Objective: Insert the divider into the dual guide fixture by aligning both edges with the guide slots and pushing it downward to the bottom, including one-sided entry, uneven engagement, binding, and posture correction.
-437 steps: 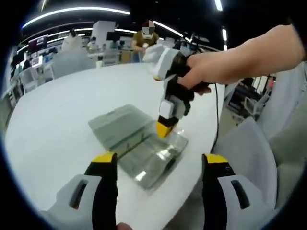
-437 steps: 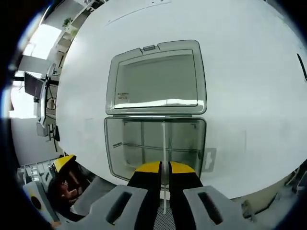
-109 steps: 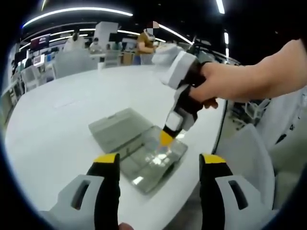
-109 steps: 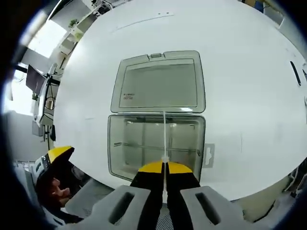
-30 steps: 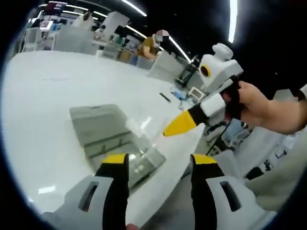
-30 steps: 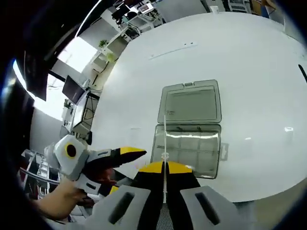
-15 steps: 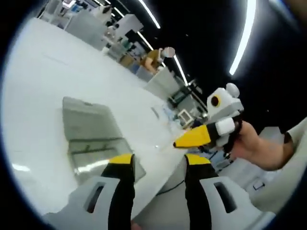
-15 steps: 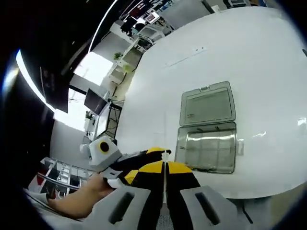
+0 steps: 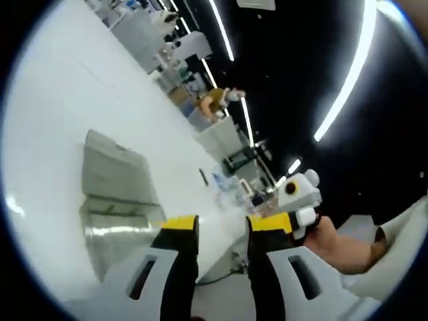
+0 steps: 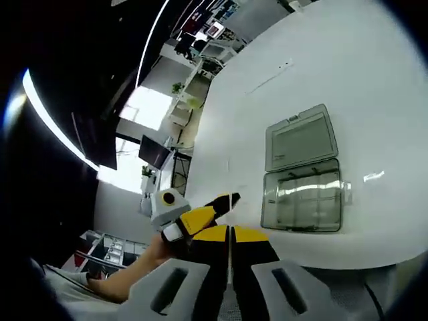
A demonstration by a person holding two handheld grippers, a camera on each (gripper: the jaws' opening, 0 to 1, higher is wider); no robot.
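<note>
A clear plastic box (image 10: 304, 194) lies on the white round table (image 10: 374, 80) with its lid (image 10: 301, 140) folded flat behind it; thin partitions show inside. My right gripper (image 10: 229, 234) is shut on a thin clear divider (image 10: 229, 200), seen edge-on, held high above the table and well short of the box. My left gripper (image 9: 223, 224) is open, its jaws fairly close together with nothing between them. In the left gripper view the box (image 9: 114, 214) lies to the left, and the right gripper (image 9: 297, 200) hangs off the table's edge. The left gripper (image 10: 200, 214) points toward the divider.
A hand (image 9: 344, 244) holds the right gripper and another hand (image 10: 134, 271) holds the left one. A small dark thing (image 9: 202, 176) lies on the table beyond the box. Desks, chairs and a person (image 9: 214, 100) stand in the room behind.
Both grippers have lifted up and back from the box, which now looks smaller. The divider has come out of the box with the right gripper. The left jaws have drawn closer together.
</note>
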